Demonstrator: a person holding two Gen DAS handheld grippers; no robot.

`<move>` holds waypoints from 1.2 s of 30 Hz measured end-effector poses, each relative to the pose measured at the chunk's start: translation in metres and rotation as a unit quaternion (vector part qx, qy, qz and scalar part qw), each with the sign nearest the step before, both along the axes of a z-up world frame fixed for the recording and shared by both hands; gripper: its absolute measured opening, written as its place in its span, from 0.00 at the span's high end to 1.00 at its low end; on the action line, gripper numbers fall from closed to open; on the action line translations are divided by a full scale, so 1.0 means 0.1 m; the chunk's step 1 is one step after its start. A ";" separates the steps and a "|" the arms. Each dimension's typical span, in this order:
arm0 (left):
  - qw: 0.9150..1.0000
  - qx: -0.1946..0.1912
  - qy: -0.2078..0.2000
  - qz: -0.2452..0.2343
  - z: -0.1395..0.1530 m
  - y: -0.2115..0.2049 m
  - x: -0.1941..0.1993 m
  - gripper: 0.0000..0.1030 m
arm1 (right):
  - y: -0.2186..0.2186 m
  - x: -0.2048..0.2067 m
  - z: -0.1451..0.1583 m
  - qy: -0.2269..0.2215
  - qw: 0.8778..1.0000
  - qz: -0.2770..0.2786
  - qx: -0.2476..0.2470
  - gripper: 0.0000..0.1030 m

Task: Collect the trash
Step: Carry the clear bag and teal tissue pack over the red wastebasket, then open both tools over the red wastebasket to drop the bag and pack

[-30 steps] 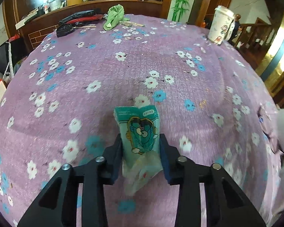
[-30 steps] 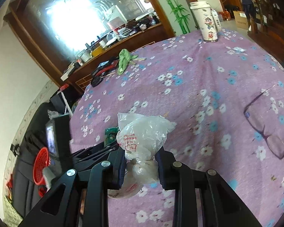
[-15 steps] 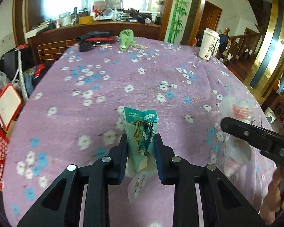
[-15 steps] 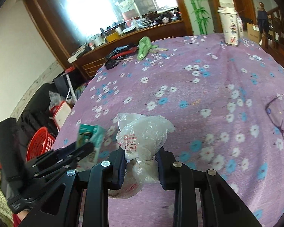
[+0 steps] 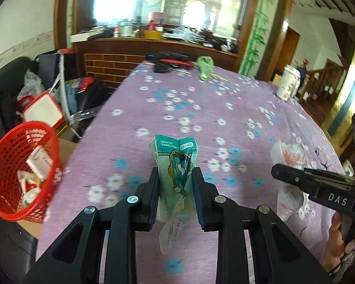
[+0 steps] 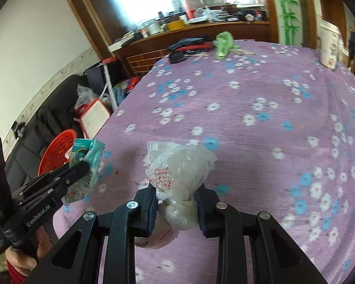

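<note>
My left gripper [image 5: 176, 177] is shut on a teal snack packet [image 5: 175, 161], held above the purple flowered tablecloth [image 5: 201, 108]. The same packet [image 6: 86, 156] and left gripper [image 6: 82, 168] show at the left of the right wrist view. My right gripper [image 6: 177, 189] is shut on a crumpled clear plastic bag [image 6: 179, 165] with red print. That bag [image 5: 288, 156] and the right gripper [image 5: 279, 171] appear at the right of the left wrist view. A red mesh basket [image 5: 2, 184] holding several scraps stands beside the table's left edge, also seen as the basket [image 6: 59, 142] behind the packet.
A green cloth [image 5: 204, 67], black and red items [image 5: 168, 59] and a paper cup [image 5: 288, 85] sit at the table's far end. A wooden counter [image 5: 153, 45] lies beyond. Bags and a white box [image 5: 43, 111] crowd the floor left of the table.
Both grippers have swung left over the table with their loads. The red basket has come into the left wrist view, and the glasses have left the right wrist view.
</note>
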State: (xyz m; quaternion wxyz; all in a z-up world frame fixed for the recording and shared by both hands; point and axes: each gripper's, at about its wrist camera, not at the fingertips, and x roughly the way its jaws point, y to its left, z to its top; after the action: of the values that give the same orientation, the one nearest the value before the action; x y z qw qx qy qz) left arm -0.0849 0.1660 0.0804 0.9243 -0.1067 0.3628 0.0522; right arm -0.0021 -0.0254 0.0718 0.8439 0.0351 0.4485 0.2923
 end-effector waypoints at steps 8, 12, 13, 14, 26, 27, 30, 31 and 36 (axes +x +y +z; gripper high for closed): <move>0.998 -0.014 -0.014 0.067 0.04 0.76 -0.33 0.75 | 0.79 -0.09 0.08 -0.005 0.998 0.067 -0.014 0.71; 0.994 -0.017 -0.018 0.105 0.04 1.19 -0.50 0.75 | 1.27 -0.15 0.15 -0.010 0.994 0.107 -0.014 0.71; 0.993 -0.017 -0.019 0.117 0.04 1.31 -0.55 0.75 | 1.37 -0.16 0.18 -0.012 0.993 0.116 -0.012 0.71; 0.992 -0.017 -0.019 0.126 0.04 1.41 -0.59 0.75 | 1.50 -0.17 0.21 -0.016 0.992 0.125 -0.011 0.71; 0.982 -0.015 -0.017 0.187 0.03 2.17 -0.87 0.73 | 2.80 -0.30 0.41 -0.044 0.978 0.205 -0.004 0.69; 0.982 -0.015 -0.016 0.190 0.02 2.21 -0.88 0.72 | 2.89 -0.30 0.40 -0.044 0.977 0.208 -0.006 0.69; 0.980 -0.015 -0.014 0.197 -0.02 2.29 -0.88 0.71 | 3.09 -0.30 0.34 -0.047 0.976 0.212 -0.011 0.68; 0.980 -0.015 -0.014 0.198 -0.03 2.31 -0.88 0.71 | 3.14 -0.29 0.32 -0.044 0.976 0.212 -0.011 0.68; 0.978 -0.020 -0.011 0.208 -0.10 2.41 -0.86 0.69 | 3.34 -0.20 0.17 -0.030 0.976 0.215 -0.015 0.66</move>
State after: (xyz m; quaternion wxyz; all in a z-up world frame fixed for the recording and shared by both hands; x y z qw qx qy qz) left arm -0.1708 0.4075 0.0704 0.8948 -0.1992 0.3232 0.2349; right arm -0.0218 0.3081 0.0889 0.7744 -0.0835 0.4247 0.4615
